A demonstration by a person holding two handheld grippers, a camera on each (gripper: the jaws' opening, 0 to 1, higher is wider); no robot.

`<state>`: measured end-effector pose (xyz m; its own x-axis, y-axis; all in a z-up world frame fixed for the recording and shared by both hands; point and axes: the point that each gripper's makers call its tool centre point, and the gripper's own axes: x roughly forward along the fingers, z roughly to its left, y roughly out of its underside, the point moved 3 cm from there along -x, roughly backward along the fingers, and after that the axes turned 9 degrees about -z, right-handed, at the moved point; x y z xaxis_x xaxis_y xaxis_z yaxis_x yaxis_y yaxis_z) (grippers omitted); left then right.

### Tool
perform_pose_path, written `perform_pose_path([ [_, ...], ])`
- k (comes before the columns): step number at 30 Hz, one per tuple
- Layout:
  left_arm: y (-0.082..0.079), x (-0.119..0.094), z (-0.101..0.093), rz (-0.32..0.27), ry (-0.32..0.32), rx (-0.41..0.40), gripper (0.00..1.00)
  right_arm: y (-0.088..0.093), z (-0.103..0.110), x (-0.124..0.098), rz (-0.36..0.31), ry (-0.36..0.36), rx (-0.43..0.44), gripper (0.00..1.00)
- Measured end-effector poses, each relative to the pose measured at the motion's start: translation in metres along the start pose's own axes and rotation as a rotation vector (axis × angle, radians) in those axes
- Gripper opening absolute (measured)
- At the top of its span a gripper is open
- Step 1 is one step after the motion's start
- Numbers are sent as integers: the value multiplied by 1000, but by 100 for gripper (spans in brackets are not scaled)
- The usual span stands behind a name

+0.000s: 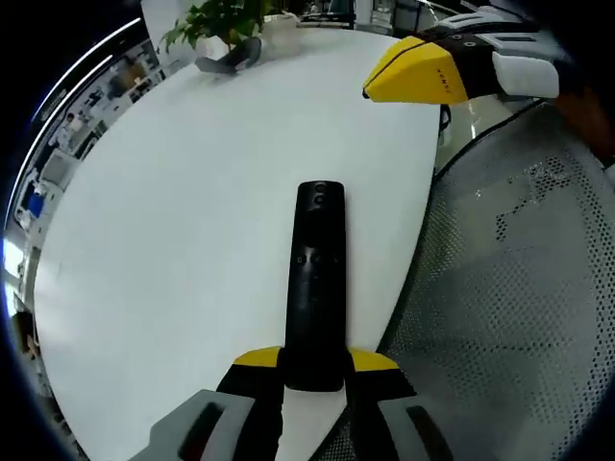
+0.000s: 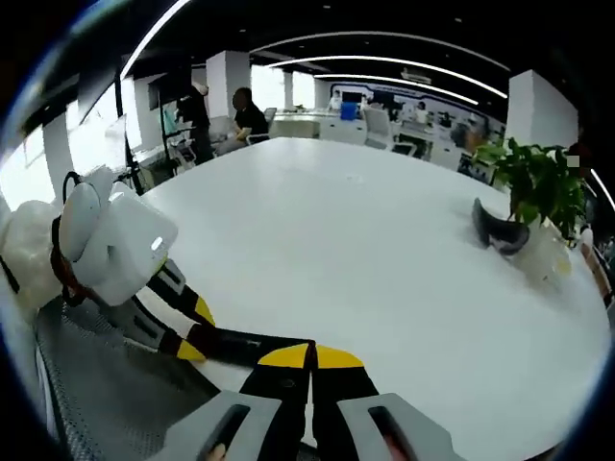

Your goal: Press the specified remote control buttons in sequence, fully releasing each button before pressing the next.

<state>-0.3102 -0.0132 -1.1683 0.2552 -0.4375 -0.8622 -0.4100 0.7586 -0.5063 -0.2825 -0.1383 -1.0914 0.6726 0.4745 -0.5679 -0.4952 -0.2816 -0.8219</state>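
- The left gripper (image 1: 313,370) is clamped on the near end of the black remote control (image 1: 318,288), whose long axis runs straight ahead of its jaws over the white table (image 1: 173,221).
- The right gripper (image 2: 309,363) has its yellow tips pressed together on nothing; in its own view the remote (image 2: 252,345) lies just ahead and to its left, lengthwise across it.
- The right gripper is free, so I judge it the presser; the buttons face up.

Open office (image 2: 384,106), perhaps desks beyond table (image 2: 365,250)
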Motion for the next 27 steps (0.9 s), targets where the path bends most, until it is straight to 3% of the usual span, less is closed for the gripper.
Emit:
perform_pose_path([
  [4,3,-1,-2,-62,1,-17,24,-1,-6,19,61,-34,61,0],
  [10,4,-2,-3,-140,-7,-6,24,21,-12,41,232,-96,97,0],
  [15,6,-2,-2,-240,-3,-7,24,25,-11,50,232,-88,161,0],
  [20,4,-1,-2,-249,5,12,24,35,-14,49,218,-89,266,0],
  [22,3,0,-3,-271,14,25,24,40,-17,47,251,-80,303,0],
  [27,3,2,-2,-301,26,17,24,43,-22,49,263,-58,332,0],
])
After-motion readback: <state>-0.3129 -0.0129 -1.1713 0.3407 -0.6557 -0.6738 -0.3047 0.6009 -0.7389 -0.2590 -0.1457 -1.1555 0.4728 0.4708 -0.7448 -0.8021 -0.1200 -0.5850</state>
